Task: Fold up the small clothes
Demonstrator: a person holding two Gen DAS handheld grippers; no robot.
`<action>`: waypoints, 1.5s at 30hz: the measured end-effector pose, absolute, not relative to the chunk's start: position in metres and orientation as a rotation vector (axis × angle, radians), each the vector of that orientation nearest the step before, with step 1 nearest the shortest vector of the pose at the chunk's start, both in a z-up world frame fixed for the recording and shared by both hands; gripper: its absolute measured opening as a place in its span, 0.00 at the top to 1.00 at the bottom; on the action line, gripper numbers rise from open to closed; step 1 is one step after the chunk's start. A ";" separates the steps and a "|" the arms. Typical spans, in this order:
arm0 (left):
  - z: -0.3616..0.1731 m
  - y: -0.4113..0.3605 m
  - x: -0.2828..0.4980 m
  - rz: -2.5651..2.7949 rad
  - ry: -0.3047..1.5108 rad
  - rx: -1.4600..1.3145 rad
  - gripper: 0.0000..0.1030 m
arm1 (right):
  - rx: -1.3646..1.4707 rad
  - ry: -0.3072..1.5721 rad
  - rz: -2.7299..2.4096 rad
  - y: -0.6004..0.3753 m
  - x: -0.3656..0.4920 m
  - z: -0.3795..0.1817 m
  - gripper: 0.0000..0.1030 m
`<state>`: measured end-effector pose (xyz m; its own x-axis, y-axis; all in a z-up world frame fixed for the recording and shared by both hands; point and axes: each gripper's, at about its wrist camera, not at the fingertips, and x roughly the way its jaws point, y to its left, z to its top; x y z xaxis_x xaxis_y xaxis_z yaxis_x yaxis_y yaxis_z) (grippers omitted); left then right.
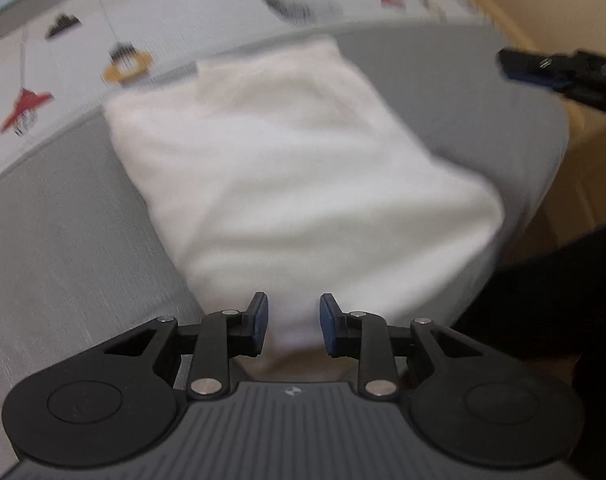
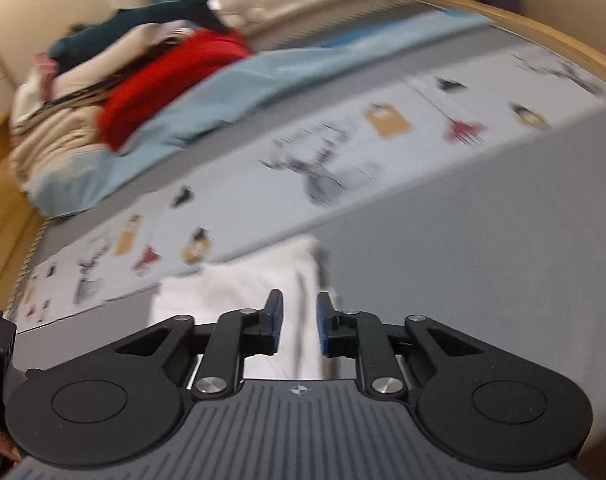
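Observation:
A folded white garment (image 1: 303,184) lies on the grey bed surface (image 1: 63,248). My left gripper (image 1: 294,322) is open at the garment's near edge, its jaws apart with white cloth showing between them. My right gripper (image 2: 299,320) is open over the far side of the same garment (image 2: 239,292), with a cloth edge between the jaws, not pinched. The right gripper also shows in the left wrist view (image 1: 563,76) at the upper right. Both views are motion blurred.
A white printed sheet strip (image 2: 343,160) runs beyond the garment. A light blue blanket (image 2: 231,96) and a pile of clothes with a red item (image 2: 171,80) lie further back. A wooden bed frame (image 2: 543,28) edges the mattress. The mattress corner (image 1: 543,184) drops off at right.

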<state>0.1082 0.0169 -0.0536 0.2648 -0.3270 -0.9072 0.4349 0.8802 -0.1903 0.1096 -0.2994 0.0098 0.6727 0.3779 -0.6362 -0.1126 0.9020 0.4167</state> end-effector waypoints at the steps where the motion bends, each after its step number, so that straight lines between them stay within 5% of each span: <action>1: -0.049 0.021 0.111 -0.501 1.175 0.078 0.70 | 0.354 0.791 0.300 -0.299 0.120 0.009 0.74; 5: -0.044 0.030 0.119 -0.452 1.144 0.038 0.70 | 0.352 0.849 0.318 -0.285 0.165 -0.018 0.65; 15: -0.049 0.026 0.135 -0.414 1.158 0.058 0.70 | 0.349 1.019 0.291 -0.245 0.213 -0.079 0.65; 17: -0.048 0.028 0.139 -0.408 1.160 0.050 0.70 | 0.376 1.025 0.304 -0.244 0.214 -0.081 0.74; 19: -0.048 0.030 0.141 -0.403 1.158 0.045 0.70 | 0.361 0.999 0.311 -0.240 0.215 -0.078 0.96; 28: -0.045 0.028 0.139 -0.406 1.141 0.039 0.70 | 0.338 0.837 0.183 -0.252 0.203 -0.057 0.97; 35: -0.048 0.030 0.139 -0.388 1.146 0.018 0.70 | 0.247 0.778 0.260 -0.256 0.184 -0.041 0.92; 37: -0.049 0.033 0.142 -0.371 1.142 -0.002 0.70 | 0.230 0.805 0.362 -0.253 0.178 -0.043 0.70; 39: -0.051 0.039 0.148 -0.327 1.135 -0.051 0.58 | 0.194 0.909 0.370 -0.250 0.178 -0.057 0.48; 45: -0.087 0.073 0.170 -0.181 1.171 -0.342 0.37 | 0.290 1.144 0.293 -0.262 0.194 -0.098 0.48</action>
